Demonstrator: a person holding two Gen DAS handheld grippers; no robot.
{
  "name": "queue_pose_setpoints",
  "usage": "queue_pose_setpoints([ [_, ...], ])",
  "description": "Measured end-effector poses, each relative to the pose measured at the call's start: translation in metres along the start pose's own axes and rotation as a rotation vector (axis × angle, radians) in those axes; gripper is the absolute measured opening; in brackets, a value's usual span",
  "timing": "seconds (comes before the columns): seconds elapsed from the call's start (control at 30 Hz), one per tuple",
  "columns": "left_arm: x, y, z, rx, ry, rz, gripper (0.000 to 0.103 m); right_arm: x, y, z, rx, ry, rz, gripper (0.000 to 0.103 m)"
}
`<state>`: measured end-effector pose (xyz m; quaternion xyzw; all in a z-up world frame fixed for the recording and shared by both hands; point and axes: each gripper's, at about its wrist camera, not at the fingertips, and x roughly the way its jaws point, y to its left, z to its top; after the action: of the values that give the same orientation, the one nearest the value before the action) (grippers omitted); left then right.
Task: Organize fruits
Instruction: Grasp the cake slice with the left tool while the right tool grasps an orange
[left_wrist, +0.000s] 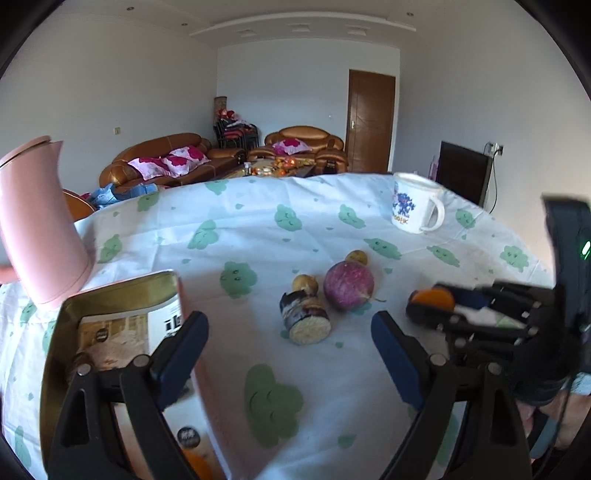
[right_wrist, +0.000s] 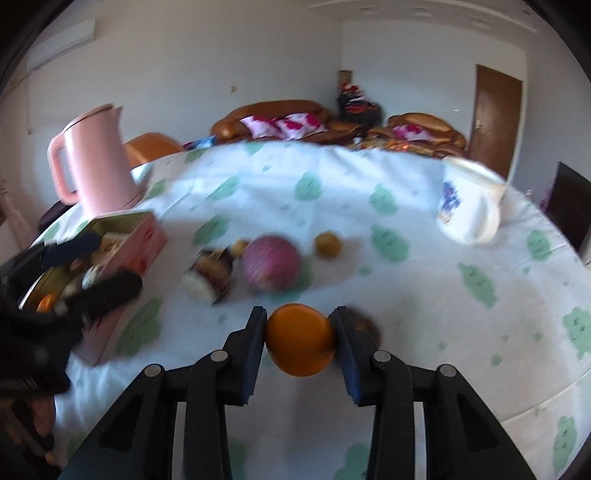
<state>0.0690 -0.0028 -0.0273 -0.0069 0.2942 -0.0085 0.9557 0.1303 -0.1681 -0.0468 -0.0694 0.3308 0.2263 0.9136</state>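
Right wrist view: your right tool (right_wrist: 300, 334) has its pads pressed on both sides of an orange (right_wrist: 300, 339), clamped just above the cloth-covered surface (right_wrist: 424, 295). Beyond the orange lie a purple round fruit (right_wrist: 271, 263) and a cut eggplant piece (right_wrist: 211, 275); farther left of the orange sits an open tin box (right_wrist: 122, 236). Your left tool (left_wrist: 290, 343) stands spread wide, gripping nothing, beside that box.

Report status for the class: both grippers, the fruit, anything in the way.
Right gripper shut on orange. Left gripper open, empty, beside tin box. Eggplant piece lies between orange and box.
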Motion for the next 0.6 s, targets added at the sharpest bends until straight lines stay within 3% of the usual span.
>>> queue_pose_setpoints([
  [0.13,0.025,-0.002,0.003,-0.007,0.057,0.000,0.086,0.008,-0.008,0.011,0.022,-0.017,-0.047,0.039],
  [0.33,0.057,-0.005,0.004,-0.022,0.149,-0.018,0.064,0.022,-0.015,0.014,0.062,-0.027,-0.064,0.039],
  [0.6,0.080,-0.013,0.005,-0.026,0.226,-0.027,0.060,0.024,-0.013,0.015,0.049,-0.023,-0.054,0.039],
])
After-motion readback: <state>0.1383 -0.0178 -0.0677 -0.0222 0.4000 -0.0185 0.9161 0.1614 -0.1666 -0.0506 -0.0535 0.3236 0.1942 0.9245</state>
